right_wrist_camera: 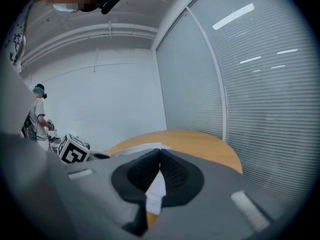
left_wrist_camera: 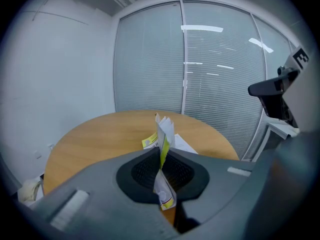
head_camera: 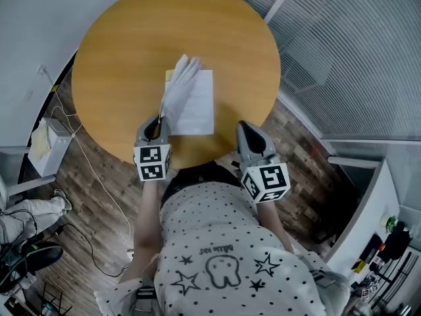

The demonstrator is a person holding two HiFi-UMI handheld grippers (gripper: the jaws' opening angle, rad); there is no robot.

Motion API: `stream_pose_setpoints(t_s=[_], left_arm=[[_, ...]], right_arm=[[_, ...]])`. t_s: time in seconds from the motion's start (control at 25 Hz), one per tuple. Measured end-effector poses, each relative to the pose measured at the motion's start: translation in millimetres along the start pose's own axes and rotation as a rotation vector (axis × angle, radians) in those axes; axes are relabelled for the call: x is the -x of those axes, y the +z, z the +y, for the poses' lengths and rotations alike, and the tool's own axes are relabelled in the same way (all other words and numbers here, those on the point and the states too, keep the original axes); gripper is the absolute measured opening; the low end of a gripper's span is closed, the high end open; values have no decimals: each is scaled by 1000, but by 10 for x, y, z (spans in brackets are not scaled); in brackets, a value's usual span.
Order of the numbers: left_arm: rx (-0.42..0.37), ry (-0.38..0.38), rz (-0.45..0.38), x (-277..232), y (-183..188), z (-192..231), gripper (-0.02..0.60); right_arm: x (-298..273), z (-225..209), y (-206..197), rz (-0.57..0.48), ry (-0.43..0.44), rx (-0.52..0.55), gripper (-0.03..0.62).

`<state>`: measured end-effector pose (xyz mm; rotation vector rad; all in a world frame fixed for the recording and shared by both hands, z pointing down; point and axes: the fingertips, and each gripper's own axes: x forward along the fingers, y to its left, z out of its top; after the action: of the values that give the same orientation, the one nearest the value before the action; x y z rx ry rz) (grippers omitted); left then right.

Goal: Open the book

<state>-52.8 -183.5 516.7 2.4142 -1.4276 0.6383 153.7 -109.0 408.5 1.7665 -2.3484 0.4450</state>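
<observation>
Here, the left tongs (head_camera: 160,121) hold up a sheaf of the book's (head_camera: 196,105) pages.
The book lies on the round wooden surface (head_camera: 125,51), near its closer edge, one white page flat. The left tongs are clamped on the raised pages. The right tongs (head_camera: 245,126), tips together and empty, sit to the book's right, apart from it.

book (head_camera: 197,104): near corner hidden under left gripper (head_camera: 160,121); page print too small to read; bystander (right_wrist_camera: 37,118) lower half hidden
</observation>
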Motion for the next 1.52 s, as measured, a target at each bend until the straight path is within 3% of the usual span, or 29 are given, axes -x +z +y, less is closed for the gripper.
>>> stream_pose_setpoints(t_s=[0.72,1.52], left_arm=[[121,107,-21,340,-273,638,17],[206,156,3,330,-548,827,18]], right_arm=[[-172,488,54,-7,32,30,4],[-176,576,16,16,1,44,4]])
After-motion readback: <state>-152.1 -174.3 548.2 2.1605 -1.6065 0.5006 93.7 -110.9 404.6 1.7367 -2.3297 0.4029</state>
